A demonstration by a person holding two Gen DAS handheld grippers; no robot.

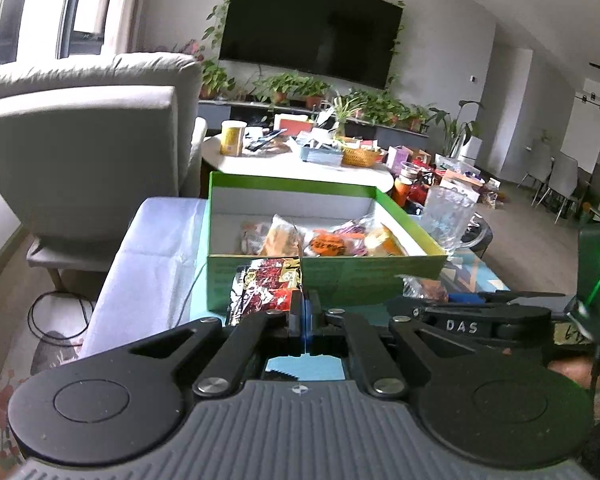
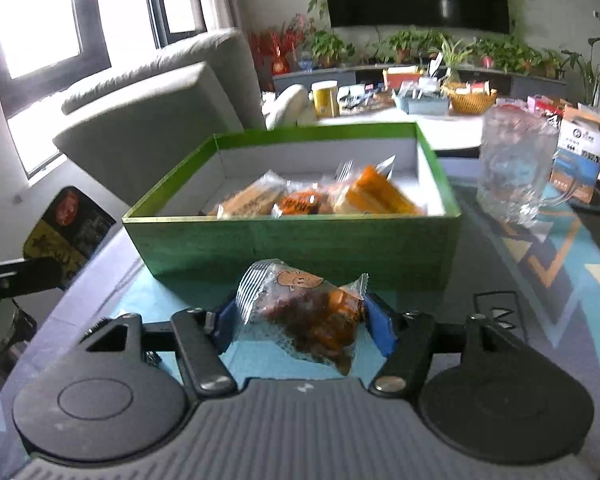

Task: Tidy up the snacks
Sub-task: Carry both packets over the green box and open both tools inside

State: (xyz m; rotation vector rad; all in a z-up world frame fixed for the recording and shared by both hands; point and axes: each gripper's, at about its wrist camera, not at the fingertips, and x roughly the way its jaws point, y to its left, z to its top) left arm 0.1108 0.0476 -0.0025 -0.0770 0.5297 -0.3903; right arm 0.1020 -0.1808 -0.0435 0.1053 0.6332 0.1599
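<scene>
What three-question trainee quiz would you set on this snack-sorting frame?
1. True or false: the left claw is shut on a red foil packet.
2. Where is the clear snack pouch? A) in the green box B) between the right claw's fingers C) in the glass mug
3. Fill in: the glass mug stands ___ the green box.

Key: 1 true; 2 B; 3 outside.

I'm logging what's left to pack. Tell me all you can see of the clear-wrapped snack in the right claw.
The clear-wrapped snack is a small pillow pack of transparent crinkled plastic with crimped ends and a cartoon face printed on top. Dark reddish-brown and orange food shows inside. It sits tilted between the blue pads of the right claw, gripped at both sides, just in front of the green box, above the table.
</scene>
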